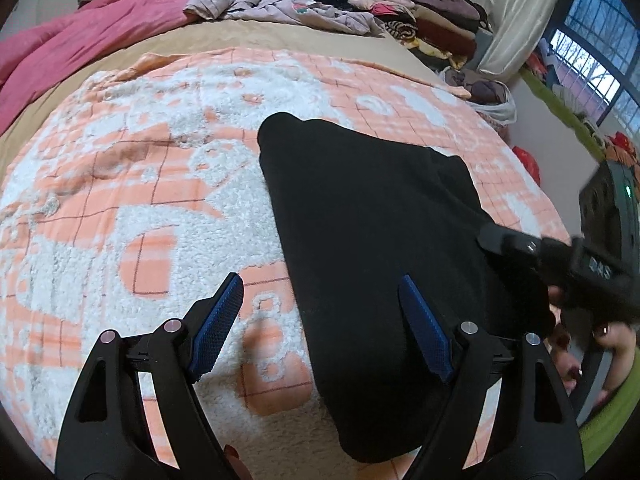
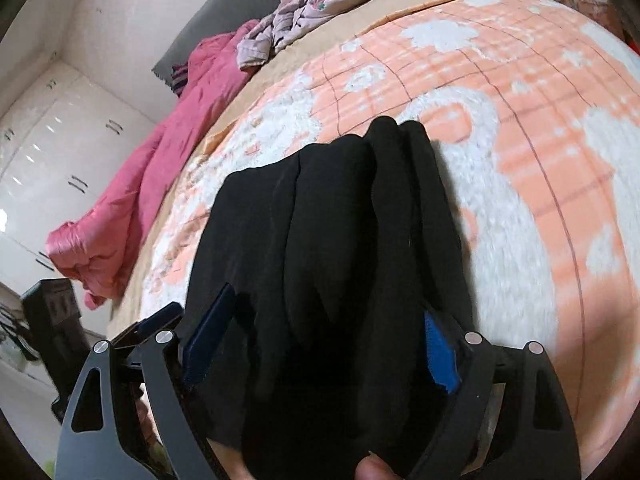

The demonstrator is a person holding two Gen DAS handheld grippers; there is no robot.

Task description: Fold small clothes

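A black garment (image 1: 372,216) lies folded lengthwise on the orange-and-white blanket (image 1: 140,200). My left gripper (image 1: 320,320) is open above the garment's near left edge, its right finger over the cloth and its left finger over the blanket. In the left wrist view the right gripper (image 1: 500,240) reaches in from the right onto the garment's right edge. In the right wrist view the black garment (image 2: 328,240) bunches in folds between the wide-set fingers of my right gripper (image 2: 320,344); whether they clamp it I cannot tell.
A pink quilt (image 1: 80,40) lies along the far left of the bed. Loose lilac clothes (image 1: 272,4) and a stack of folded clothes (image 1: 420,12) sit at the far edge. A window (image 1: 600,48) is at right. White cupboards (image 2: 48,152) stand beyond the bed.
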